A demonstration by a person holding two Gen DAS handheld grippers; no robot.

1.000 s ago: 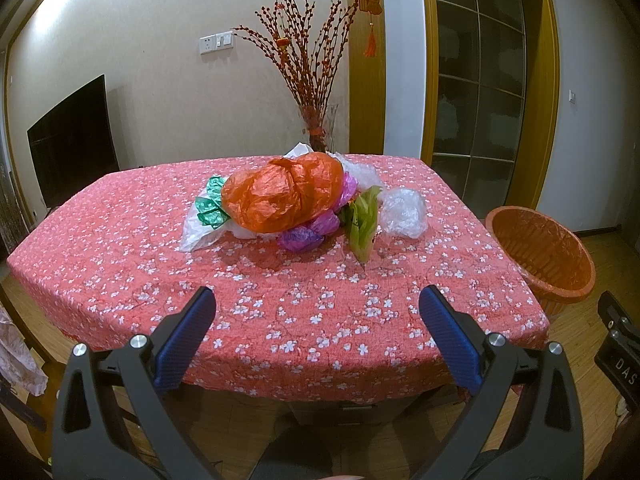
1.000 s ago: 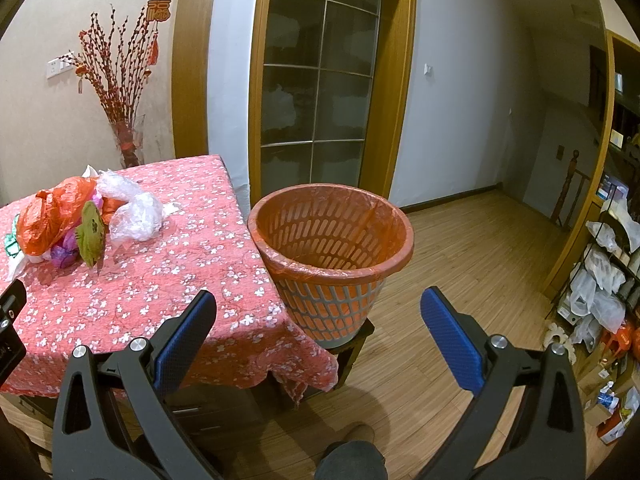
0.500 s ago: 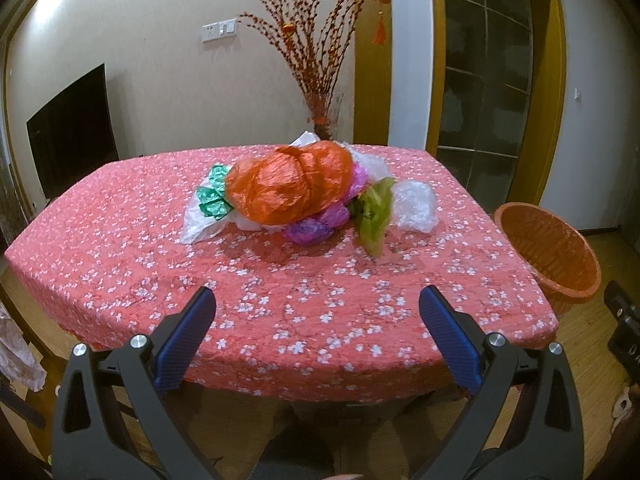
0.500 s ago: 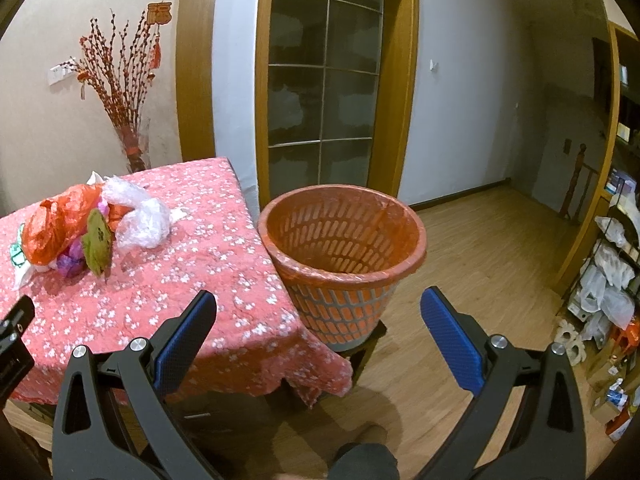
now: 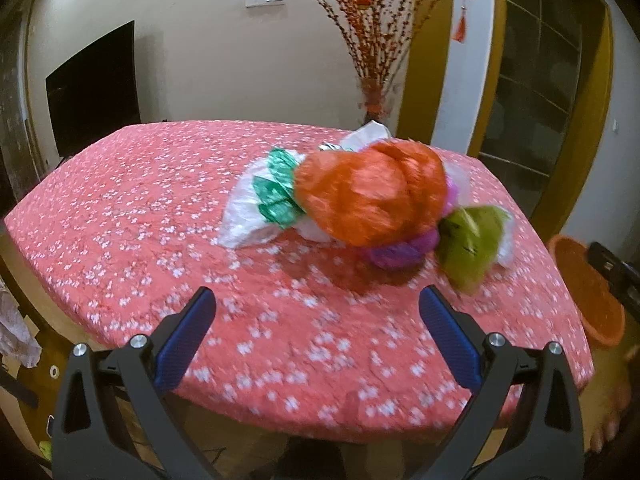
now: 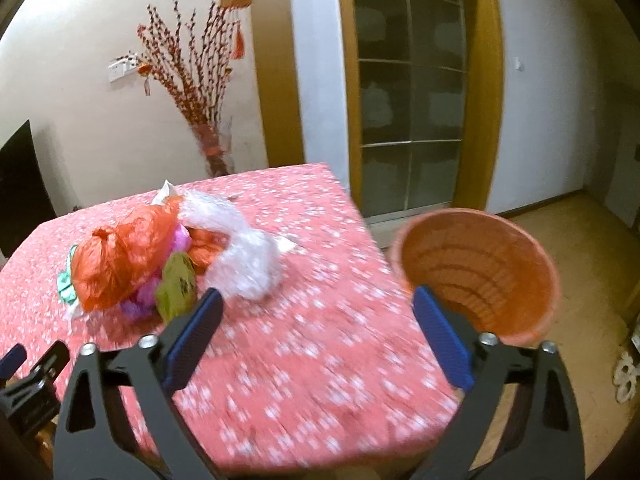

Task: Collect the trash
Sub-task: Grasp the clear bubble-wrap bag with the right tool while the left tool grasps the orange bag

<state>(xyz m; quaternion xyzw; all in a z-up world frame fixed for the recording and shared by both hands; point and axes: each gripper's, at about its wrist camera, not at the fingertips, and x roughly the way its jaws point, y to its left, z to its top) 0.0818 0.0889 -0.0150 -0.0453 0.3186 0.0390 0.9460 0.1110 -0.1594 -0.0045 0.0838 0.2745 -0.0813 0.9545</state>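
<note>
table (image 5: pixel 160 200) – bags (image 5: pixel 372 196) piled far right | basket (image 6: pixel 480 272) right | left gripper (image 5: pixel 316 332), right gripper (image 6: pixel 316 320) – wide open, empty

A vase of red branches (image 6: pixel 192 92) beside a dark television (image 5: pixel 94 88).

Ahead of you the bench (image 5: pixel 152 216) carries a heap of bags (image 5: pixel 372 196), lying right of the middle in your left view. A crumpled clear bag (image 6: pixel 244 256) sits at the heap's right end, touching it. Behind the bench, against the wall, stands a vase of branches (image 6: pixel 212 148). The basket (image 6: pixel 480 272) stands off the bench's right edge, lower than its top. A screen (image 5: pixel 92 84) hangs on the wall behind the bench's left side.
</note>
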